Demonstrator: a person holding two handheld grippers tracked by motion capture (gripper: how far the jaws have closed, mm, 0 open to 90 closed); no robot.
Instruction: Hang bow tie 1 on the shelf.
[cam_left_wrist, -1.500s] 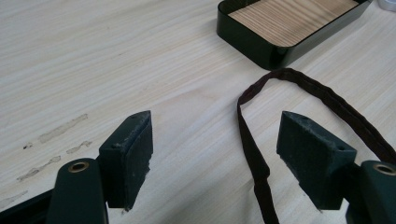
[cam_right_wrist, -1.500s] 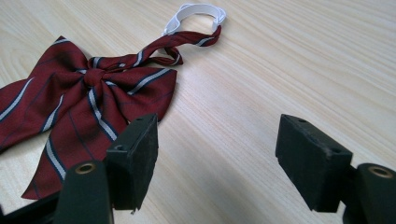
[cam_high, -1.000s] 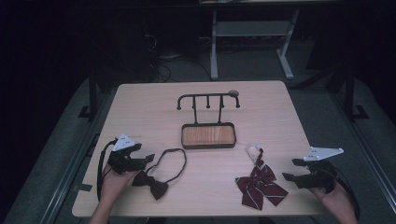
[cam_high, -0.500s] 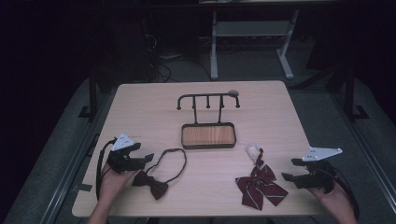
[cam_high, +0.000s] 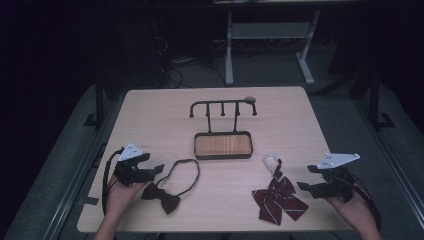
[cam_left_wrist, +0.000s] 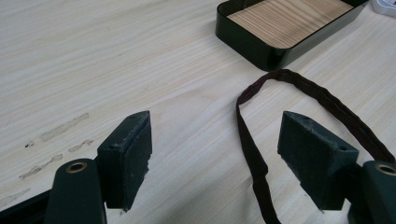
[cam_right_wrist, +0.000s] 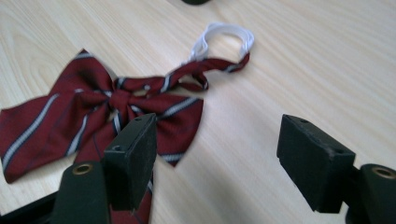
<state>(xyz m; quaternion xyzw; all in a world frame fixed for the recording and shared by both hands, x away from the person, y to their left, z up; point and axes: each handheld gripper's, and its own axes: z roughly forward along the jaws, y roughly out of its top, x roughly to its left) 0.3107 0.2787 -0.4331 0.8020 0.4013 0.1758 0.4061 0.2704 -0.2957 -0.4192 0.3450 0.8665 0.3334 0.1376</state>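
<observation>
Left gripper (cam_high: 156, 168), held low over the near-left part of the table (cam_high: 150, 115): jaws spread wide, nothing between the pads but bare wood and one side of a dark strap. In the left gripper view its fingers (cam_left_wrist: 128, 154) flank that strap, which loops ahead of the jaws toward the tray without touching either pad. Just beside this gripper, toward the table's middle, lies the black bow tie (cam_high: 162, 196), knot nearest the person, strap loop (cam_high: 185, 172) curving away from it.

Right gripper (cam_high: 303, 179), held low over the near-right part of the table: jaws likewise wide apart and empty. Just beside it, toward the middle, lies the maroon striped bow tie (cam_high: 277, 197); in the right gripper view one wing of it passes under the left-hand pad (cam_right_wrist: 133, 156), contact not determinable. Its white elastic loop (cam_high: 270, 161) lies at the far end of its neck strap, ahead of the jaws.

Farther out, between and beyond both grippers, stands a black tray with a wood-grain floor (cam_high: 223, 145); a black hook rack (cam_high: 222, 106) rises from behind it. Nothing stands between either gripper and its nearest tie. Beyond the table, a white metal frame (cam_high: 270, 35) stands on the dark floor.

Compared with the frames from half a second and one second before, both grippers, both ties and the tray occupy the same places
</observation>
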